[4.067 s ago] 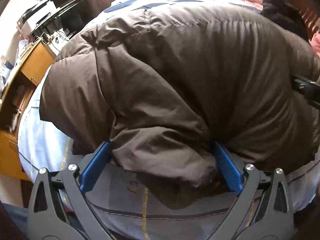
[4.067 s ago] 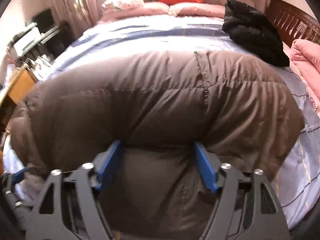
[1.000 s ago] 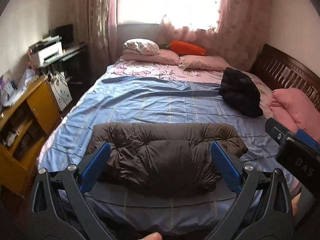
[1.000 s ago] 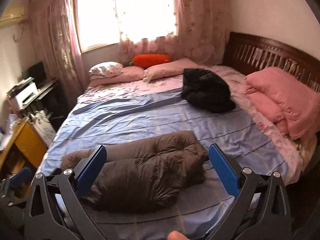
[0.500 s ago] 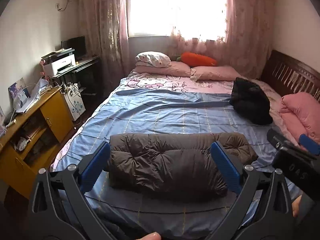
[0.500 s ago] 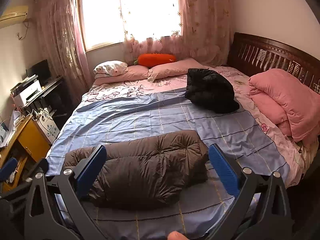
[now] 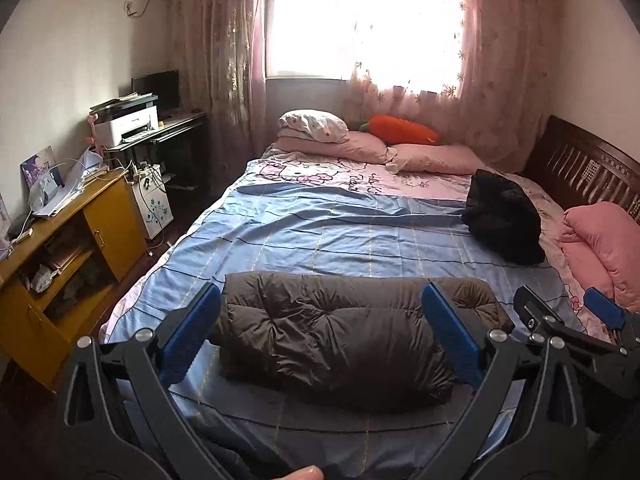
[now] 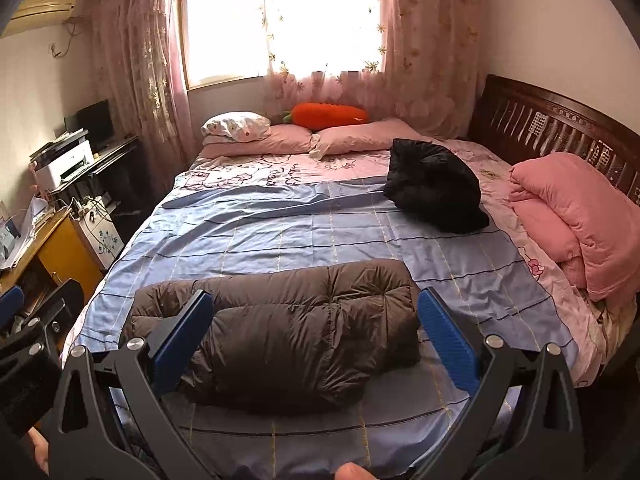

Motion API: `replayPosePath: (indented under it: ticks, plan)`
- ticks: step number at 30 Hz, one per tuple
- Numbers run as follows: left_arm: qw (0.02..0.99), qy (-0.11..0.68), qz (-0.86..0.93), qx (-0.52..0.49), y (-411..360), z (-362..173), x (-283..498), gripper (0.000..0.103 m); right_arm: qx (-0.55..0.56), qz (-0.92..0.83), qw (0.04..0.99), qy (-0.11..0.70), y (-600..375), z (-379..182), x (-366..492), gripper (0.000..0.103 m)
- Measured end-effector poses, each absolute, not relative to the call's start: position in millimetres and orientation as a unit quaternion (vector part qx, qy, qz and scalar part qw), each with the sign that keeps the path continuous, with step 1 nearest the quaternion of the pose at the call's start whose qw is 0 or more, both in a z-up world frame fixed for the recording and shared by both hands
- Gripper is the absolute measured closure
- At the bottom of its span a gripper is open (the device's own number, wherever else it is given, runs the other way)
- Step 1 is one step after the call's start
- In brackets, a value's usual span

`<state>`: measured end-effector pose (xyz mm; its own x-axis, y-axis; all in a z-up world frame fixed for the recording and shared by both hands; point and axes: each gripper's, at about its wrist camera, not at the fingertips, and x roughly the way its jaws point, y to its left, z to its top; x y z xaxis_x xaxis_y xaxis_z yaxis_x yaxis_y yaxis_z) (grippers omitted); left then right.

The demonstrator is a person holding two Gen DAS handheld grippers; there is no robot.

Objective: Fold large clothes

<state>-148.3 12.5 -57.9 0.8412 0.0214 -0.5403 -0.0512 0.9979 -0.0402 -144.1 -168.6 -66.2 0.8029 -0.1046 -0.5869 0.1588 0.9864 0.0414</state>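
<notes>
Both of our grippers have pulled back from the brown down jacket (image 7: 336, 336) since four seconds ago. Our left gripper (image 7: 320, 336) and right gripper (image 8: 316, 340) hover with fingers spread wide, holding nothing. We see the jacket folded into a bundle near the foot of the bed (image 7: 320, 236), well apart from a black garment (image 8: 434, 184).

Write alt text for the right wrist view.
A folded brown puffer jacket lies on the near end of a blue-sheeted bed, framed by the open, empty jaws of the right gripper. Farther back sit a black jacket and pink pillows.
</notes>
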Motion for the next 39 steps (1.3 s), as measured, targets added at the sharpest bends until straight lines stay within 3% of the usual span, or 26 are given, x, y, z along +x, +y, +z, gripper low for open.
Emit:
replayPosePath:
  ticks: [39]
  plan:
    - [0.958,0.284,0.019,-0.026,8.4,-57.6,-147.8,0.002,0.044,-0.069,0.949,0.304,-168.7,-66.0,-144.8,0.001]
